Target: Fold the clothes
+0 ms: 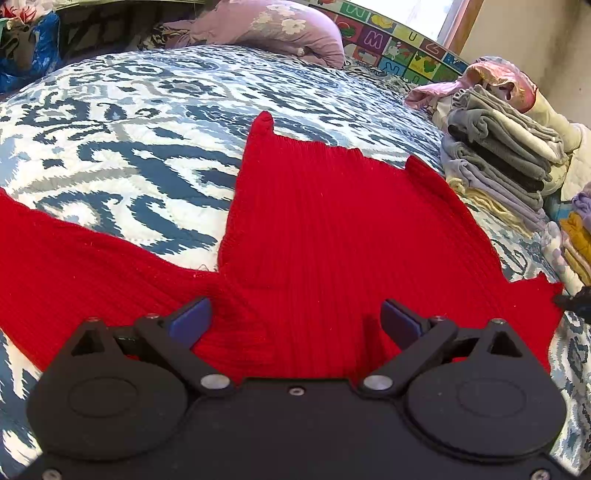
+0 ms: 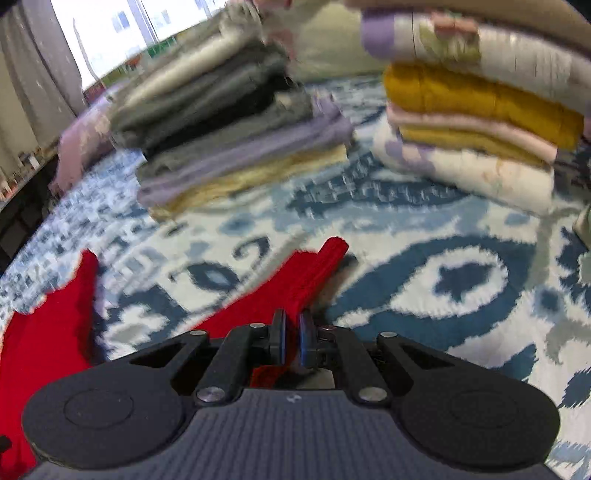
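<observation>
Bed [image 1: 155, 122], covered by a blue-and-white patterned quilt, bears everything we describe. On it we count one red sweater [image 1: 325, 236], spread flat with its ribbed body in the middle of the left wrist view, one sleeve running out to the left and the other toward the right edge. We count two stacks of folded clothes: a grey stack [image 2: 229, 122] and a yellow stack [image 2: 476, 122], well apart from each other and beyond the sweater. One pillow [image 1: 273, 29] lies at the far end of the bed.

Two grippers are at work. The left gripper [image 1: 295, 317] hovers low over the near part of the sweater, its blue pads [image 1: 192, 317] spread wide apart with nothing between them. The right gripper [image 2: 291, 339] has its pads together, clamped on a narrow end of red knit, which we take to be the right sleeve's cuff; the red cloth runs forward from the jaws over the quilt.

We judge the step in hand to be the first fold: bringing the right sleeve in across the body. The next move, in our reading, calls for carrying the pinched cuff over the body and laying it flat before release, while the left gripper steadies the near edge so the knit does not drag.
</observation>
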